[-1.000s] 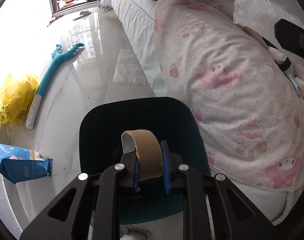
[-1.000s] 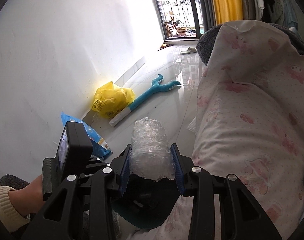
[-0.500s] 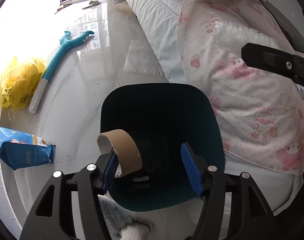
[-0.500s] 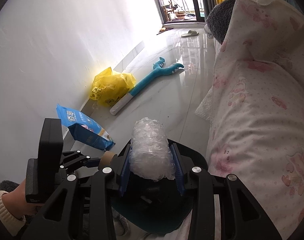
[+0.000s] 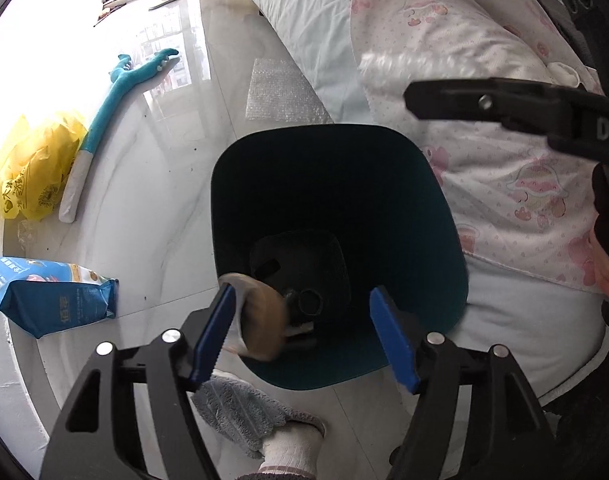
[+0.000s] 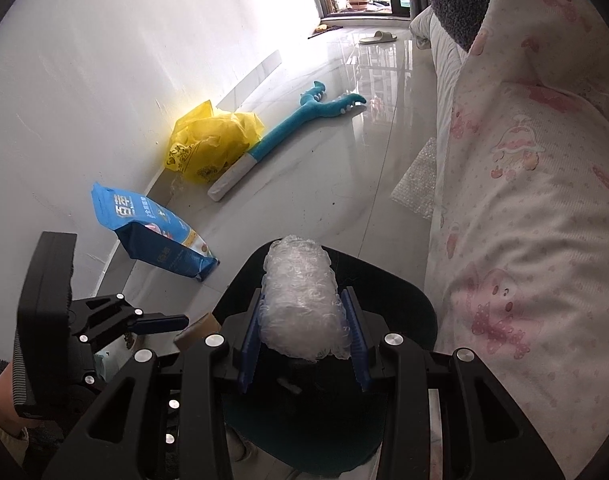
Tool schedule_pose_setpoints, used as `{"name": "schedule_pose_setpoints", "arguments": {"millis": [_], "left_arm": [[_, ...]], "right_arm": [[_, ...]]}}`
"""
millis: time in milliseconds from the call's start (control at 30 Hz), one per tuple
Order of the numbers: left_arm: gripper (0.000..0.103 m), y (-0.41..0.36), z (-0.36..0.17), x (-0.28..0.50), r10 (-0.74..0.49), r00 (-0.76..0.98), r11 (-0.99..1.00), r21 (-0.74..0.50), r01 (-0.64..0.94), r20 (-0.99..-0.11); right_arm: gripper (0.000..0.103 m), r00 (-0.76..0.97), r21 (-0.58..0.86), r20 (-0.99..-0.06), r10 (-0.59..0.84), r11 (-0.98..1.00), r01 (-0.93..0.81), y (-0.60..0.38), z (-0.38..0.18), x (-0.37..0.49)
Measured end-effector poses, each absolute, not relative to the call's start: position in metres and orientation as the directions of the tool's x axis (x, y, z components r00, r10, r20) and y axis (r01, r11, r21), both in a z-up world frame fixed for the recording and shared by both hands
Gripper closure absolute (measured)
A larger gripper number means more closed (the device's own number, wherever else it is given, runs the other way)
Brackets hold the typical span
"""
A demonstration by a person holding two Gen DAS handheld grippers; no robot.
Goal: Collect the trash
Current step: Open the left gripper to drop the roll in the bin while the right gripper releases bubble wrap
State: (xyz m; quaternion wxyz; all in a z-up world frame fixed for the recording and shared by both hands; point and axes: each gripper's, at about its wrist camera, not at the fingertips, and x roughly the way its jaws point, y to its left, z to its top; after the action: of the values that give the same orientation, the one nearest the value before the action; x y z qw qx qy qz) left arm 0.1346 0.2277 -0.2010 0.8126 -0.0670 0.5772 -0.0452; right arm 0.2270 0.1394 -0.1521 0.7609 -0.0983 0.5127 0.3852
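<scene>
On a glossy pale tiled floor (image 5: pixel 164 184) beside a bed, the brown cardboard tube (image 5: pixel 260 320) tips from the left gripper (image 5: pixel 304 332), whose jaws are opening, into the dark teal plastic bin (image 5: pixel 424 216) directly below. The right gripper (image 6: pixel 304 340) is clamped on a crumpled clear bubble-wrap wad (image 6: pixel 300 300) above that bin, so dropping it should come next.

A motion-blurred cardboard tube (image 5: pixel 260 328) is seen beside the left gripper's (image 5: pixel 304 332) opening jaws, contact impossible to tell. The bin's (image 5: pixel 432 208) dark contents cannot be identified, and the blue bag (image 5: pixel 52 296) is cut off at the left edge.
</scene>
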Motion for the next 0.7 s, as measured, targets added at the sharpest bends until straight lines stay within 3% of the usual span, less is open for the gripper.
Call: {"name": "schedule_pose_setpoints", "arguments": {"millis": [533, 700], "left_arm": [[0.030, 0.236, -0.179, 0.124, -0.111, 0.419, 0.992, -0.124, -0.004, -0.901], [0.023, 0.244, -0.157, 0.119, -0.078, 0.517, 0.993, -0.112, -0.035, -0.853]], "right_arm": [[0.064, 0.051, 0.246, -0.928, 0.369, 0.711, -0.658, 0.160, -0.208, 0.226], [0.064, 0.023, 0.242, -0.941, 0.338, 0.719, -0.652, 0.166, -0.222, 0.225]]}}
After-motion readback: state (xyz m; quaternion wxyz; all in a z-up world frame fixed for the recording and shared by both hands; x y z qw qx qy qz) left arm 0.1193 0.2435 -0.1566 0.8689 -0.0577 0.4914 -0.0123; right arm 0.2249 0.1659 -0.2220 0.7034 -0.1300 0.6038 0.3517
